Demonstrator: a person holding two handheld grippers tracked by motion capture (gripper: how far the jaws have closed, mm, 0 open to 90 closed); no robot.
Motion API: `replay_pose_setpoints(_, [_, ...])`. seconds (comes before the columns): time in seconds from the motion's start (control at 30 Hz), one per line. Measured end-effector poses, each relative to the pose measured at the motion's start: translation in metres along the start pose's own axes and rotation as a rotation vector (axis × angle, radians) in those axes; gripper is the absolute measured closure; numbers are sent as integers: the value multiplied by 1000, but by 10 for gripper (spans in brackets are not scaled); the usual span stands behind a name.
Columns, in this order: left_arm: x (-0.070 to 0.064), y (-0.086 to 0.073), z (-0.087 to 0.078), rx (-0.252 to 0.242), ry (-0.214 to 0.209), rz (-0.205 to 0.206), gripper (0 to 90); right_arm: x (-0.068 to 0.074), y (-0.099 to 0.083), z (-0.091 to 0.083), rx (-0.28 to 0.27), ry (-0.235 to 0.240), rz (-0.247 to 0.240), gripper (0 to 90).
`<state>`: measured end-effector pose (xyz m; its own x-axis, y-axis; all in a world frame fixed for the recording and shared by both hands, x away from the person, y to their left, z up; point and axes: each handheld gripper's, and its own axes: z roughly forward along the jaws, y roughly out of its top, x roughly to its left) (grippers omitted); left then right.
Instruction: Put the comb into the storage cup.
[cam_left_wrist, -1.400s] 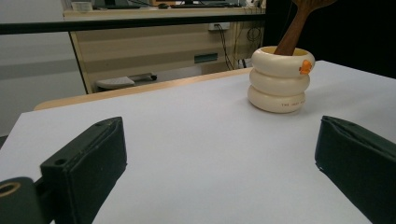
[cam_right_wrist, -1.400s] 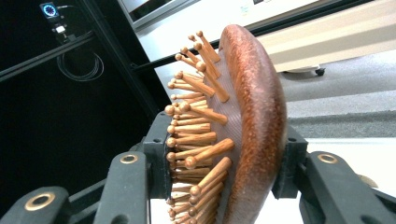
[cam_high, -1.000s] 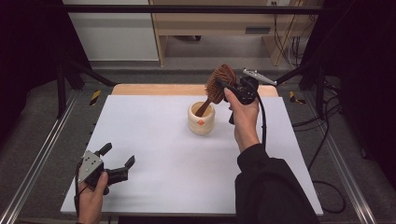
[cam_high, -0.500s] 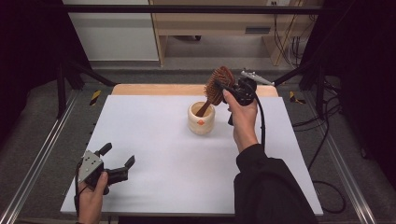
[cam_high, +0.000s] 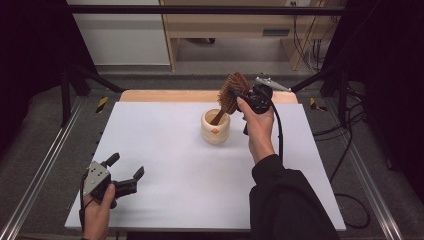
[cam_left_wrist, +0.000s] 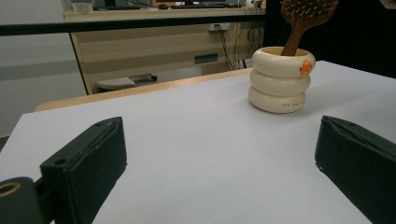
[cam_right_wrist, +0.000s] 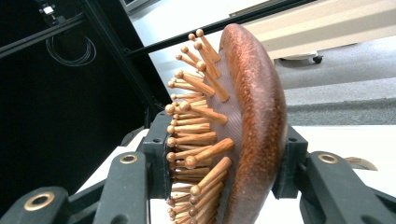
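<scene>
Hairbrush (cam_right_wrist: 243, 126) pegs face one clamping pad in the right gripper (cam_right_wrist: 224, 163) view.

High view looks down from above; left gripper view, low, shares its cup (cam_high: 216, 127) (cam_left_wrist: 280, 79)

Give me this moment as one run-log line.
right gripper: shut on hairbrush head | handle in cream cup | left gripper: open, idle near table edge
</scene>
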<state>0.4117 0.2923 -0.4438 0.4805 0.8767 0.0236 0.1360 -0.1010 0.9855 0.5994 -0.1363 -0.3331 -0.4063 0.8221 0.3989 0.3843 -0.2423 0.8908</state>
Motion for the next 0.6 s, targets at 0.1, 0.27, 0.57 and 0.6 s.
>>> replay_pose_setpoints(0.1, [0, 0, 0, 2, 2, 0, 20, 0, -1, 1, 1, -3, -8, 519])
replay_pose_setpoints(0.27, [0, 0, 0, -2, 0, 0, 20, 0, -2, 2, 3, -4, -10, 518])
replay_pose_setpoints(0.57, [1, 0, 0, -3, 3, -1, 20, -1, -4, 4, 8, -9, -5, 518])
replay_pose_setpoints(0.6, [1, 0, 0, -2, 3, -1, 20, -1, -5, 4, 9, -12, -4, 518])
